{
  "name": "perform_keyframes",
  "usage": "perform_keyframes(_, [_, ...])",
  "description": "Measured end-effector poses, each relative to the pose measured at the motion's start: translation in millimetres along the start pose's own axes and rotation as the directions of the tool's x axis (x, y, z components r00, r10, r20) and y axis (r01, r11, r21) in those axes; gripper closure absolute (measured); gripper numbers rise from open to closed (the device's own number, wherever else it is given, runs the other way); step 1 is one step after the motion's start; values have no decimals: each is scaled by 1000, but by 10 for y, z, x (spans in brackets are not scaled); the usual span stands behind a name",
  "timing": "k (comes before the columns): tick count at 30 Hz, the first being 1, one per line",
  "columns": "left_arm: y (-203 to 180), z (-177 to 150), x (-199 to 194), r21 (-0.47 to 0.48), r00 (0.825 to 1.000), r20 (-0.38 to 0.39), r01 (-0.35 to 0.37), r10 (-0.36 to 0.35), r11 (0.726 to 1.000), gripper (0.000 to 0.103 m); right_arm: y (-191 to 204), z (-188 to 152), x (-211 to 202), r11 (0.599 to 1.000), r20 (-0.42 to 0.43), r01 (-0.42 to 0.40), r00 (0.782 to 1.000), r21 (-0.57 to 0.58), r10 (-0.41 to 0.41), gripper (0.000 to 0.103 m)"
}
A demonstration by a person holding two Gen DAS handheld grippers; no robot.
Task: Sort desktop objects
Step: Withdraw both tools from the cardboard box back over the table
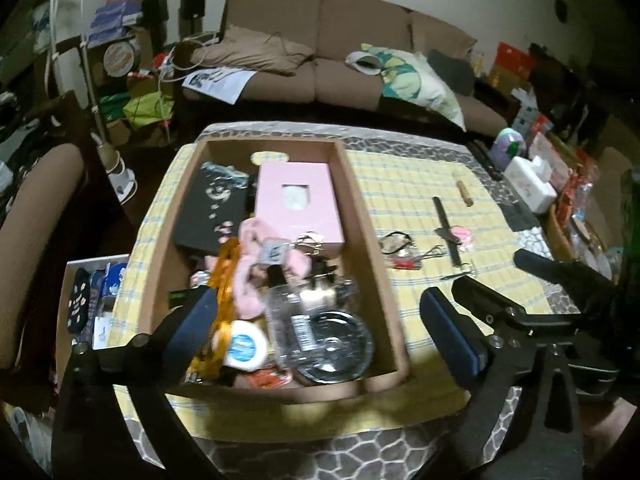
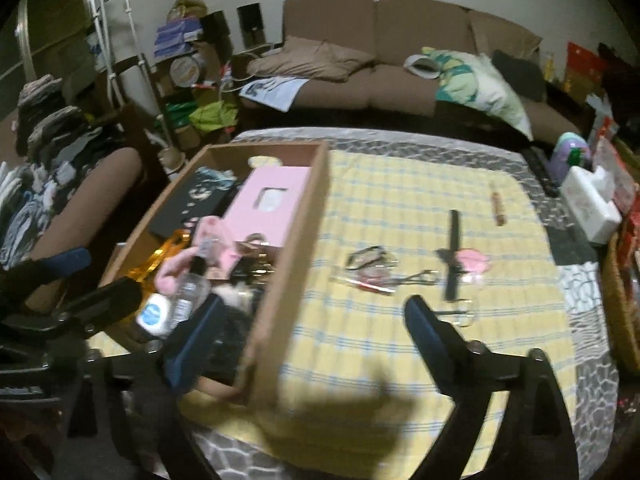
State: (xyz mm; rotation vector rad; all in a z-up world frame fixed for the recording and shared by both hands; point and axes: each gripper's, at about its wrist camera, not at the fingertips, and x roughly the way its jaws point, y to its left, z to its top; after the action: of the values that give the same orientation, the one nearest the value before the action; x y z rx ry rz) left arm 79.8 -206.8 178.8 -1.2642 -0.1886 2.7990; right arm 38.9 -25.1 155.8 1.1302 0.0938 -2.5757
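Cardboard box (image 1: 360, 216) lies under the left claw (image 1: 320, 324) and right claw (image 2: 308, 328), both released and empty; no label is readable.

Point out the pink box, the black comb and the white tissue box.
pink box (image 1: 298, 204), left wrist view, middle of its lid.
black comb (image 2: 453, 256), right wrist view, mid-length.
white tissue box (image 2: 588, 208), right wrist view, its side face.

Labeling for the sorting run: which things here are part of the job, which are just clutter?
Job:
cardboard box, already holding a pink box, bottle, tape roll
loose on the tablecloth: black strap, scissors, hair ties, wooden stick

Clutter:
sofa, pillow, tissue box, floor box
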Motion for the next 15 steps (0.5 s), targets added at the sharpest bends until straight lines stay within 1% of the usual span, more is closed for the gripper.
perform_keyframes(2, [-101,8,12,7,1000,1,7,-7,1000,0,-128,-28,-56,1000,16,16,1000,5,-16,0])
perform_keyframes(8, [-422,12,96,33,1000,0,23,-23,999,0,-432,-102,-176,998,43,64,997,17,-64,0])
perform_keyframes(15, [-764,33,258,56,999,-6,38,-38,998,0,-769,-182,-261,992,82,126,989,17,-127,0])
